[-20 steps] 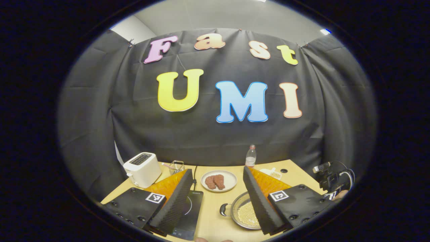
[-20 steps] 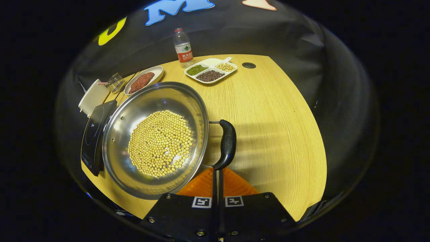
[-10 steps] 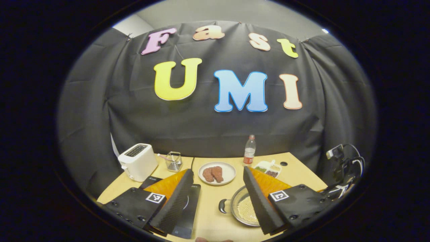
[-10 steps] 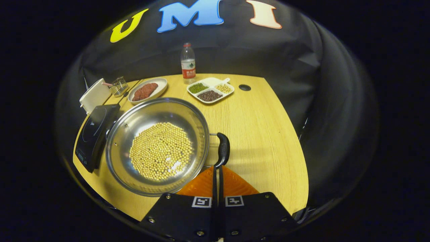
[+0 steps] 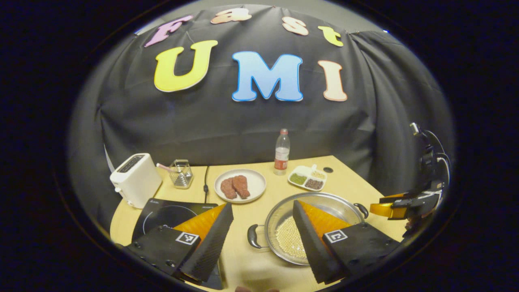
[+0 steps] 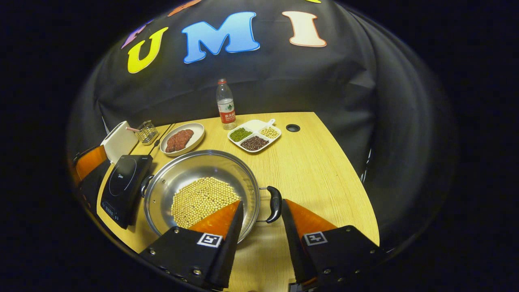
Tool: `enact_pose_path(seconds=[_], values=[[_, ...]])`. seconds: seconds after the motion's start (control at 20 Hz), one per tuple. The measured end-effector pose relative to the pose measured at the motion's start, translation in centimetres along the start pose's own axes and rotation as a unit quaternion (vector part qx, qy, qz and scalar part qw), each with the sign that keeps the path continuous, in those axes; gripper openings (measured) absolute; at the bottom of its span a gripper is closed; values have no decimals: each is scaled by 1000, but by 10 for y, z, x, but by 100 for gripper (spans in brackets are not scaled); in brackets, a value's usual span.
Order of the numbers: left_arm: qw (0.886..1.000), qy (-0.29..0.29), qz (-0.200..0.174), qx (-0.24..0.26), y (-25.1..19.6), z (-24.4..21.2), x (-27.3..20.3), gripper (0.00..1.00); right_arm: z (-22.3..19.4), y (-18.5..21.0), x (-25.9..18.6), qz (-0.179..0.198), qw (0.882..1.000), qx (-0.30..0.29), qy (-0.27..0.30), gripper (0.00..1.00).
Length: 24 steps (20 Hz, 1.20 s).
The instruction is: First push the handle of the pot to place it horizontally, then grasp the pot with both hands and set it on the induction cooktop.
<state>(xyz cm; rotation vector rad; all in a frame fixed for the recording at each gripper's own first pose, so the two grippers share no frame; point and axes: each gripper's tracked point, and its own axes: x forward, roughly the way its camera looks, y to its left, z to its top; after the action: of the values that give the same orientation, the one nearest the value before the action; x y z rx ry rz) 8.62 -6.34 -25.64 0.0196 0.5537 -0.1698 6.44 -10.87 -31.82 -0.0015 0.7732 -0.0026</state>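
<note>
A steel pot (image 6: 194, 170) holding soybeans (image 6: 202, 198) stands on the wooden table, its two dark handles pointing left and right. My right gripper (image 6: 261, 204) is open, and the pot's right handle (image 6: 275, 202) lies just beyond the gap between its fingertips, untouched. The black induction cooktop (image 6: 123, 184) lies left of the pot. In the left gripper view, my left gripper (image 5: 261, 207) is open above the table between the cooktop (image 5: 166, 213) and the pot (image 5: 279, 213). The pot's left handle (image 5: 253, 237) sits below its gap. The right gripper (image 5: 389, 209) shows at the far right.
Behind the pot are a plate of meat (image 5: 239, 185), a water bottle (image 5: 282, 152) and a divided dish of beans (image 5: 308, 178). A white toaster (image 5: 136, 178) and a wire holder (image 5: 181, 173) stand at the back left. The table edge runs close on the right.
My right gripper was shut with its tip at the pot's right handle; it has opened and drawn back. The left gripper's view has tipped down toward the table.
</note>
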Motion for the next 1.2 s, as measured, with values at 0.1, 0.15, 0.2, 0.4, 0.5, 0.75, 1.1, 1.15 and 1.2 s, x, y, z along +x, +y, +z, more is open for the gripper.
enact_pose_path(seconds=[0.1, 0.15, 0.2, 0.4, 0.5, 0.75, 1.1, 1.15, 1.2], values=[[1000, 27, -1, 9, 2, -23, 10, 96, -5, -5, 5, -5, 1000, 7, 6, 59], [999, 37, -1, 13, 2, -32, 15, 93, -6, -7, 8, -7, 1000, 10, 7, 59], [999, 47, -2, 17, 5, -39, 22, 94, -8, -10, 13, -10, 1000, 11, 8, 59], [997, 80, -1, 23, 11, -66, 36, 94, -12, -15, 27, -10, 1000, 19, 18, 59], [995, 95, 0, 23, 14, -78, 47, 93, -15, -14, 33, -5, 999, 27, 27, 59], [990, 139, 3, 23, 23, -107, 77, 97, -18, -11, 50, 9, 998, 41, 41, 59], [982, 188, -16, 19, 21, -138, 103, 98, -25, -4, 78, 6, 997, 44, 68, 61], [982, 189, -21, 15, 18, -138, 105, 100, -26, -4, 80, 6, 996, 47, 70, 61], [981, 190, -27, 12, 16, -139, 107, 99, -26, -5, 80, 3, 996, 49, 71, 62]])
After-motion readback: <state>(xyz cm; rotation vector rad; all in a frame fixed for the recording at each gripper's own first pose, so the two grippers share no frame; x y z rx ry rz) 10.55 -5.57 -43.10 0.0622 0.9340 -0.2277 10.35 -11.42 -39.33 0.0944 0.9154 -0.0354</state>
